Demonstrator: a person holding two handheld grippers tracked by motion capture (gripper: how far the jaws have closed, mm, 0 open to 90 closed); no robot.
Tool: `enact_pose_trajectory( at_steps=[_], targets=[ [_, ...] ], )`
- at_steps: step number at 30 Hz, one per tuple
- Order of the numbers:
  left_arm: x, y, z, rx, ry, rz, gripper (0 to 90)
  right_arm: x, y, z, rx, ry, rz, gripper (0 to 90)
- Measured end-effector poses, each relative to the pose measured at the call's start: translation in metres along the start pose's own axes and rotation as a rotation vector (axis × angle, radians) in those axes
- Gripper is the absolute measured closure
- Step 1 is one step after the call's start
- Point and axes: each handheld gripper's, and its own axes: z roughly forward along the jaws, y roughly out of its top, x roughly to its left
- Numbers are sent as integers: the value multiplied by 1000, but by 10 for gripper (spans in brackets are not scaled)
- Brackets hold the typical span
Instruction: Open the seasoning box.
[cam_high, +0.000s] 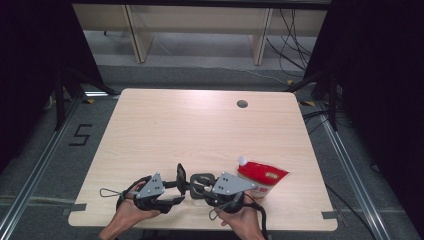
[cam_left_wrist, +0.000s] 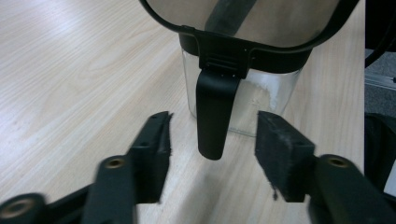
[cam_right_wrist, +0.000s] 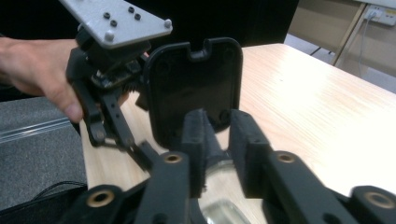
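The jar (cam_left_wrist: 243, 88) top is cut off above.

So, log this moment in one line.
left claw: open, astride latch | right claw: at jar rim, grip unclear | lid: raised

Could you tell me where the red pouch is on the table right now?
In the high view, the red pouch lies near the table's front right, just right of the right tongs.

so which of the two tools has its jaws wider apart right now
The left tool: its pads stand well apart either side of the jar's black latch, touching nothing. The right tool has its jaws nearly together below the raised lid.
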Motion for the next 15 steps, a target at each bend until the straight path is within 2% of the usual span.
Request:
enact_pose_trajectory(
  at_steps=[1, 3, 6, 7, 8, 10, 11, 12, 14, 15],
  targets=[
    [-1, 0, -2, -5, 13, -15, 388, 0, -1, -4, 0, 5, -1, 717],
    [-2, 0, -4, 6, 13, -26, 338, 0, -7, -15, -8, 8, 8, 671],
    [-7, -2, -8, 7, 9, -64, 276, 0, -17, -31, 0, 17, 26, 597],
    [-8, -3, -9, 14, 19, -56, 255, 0, -21, -36, 5, 18, 36, 577],
    [-9, -4, -10, 3, 21, -73, 240, -1, -23, -40, 10, 12, 43, 560],
    [-11, -5, -13, 13, 24, -99, 196, -2, -30, -49, 13, 8, 63, 523],
    [-11, -5, -14, 13, 25, -108, 182, -3, -33, -55, 16, 21, 68, 505],
    [-10, -6, -16, 33, 35, -94, 182, -3, -36, -59, 7, 19, 75, 487],
    [-12, -8, -16, 24, 35, -111, 181, -3, -41, -68, 28, 6, 97, 457],
    [-13, -9, -17, 28, 43, -121, 177, -4, -44, -72, 23, 11, 90, 448]
  ],
)
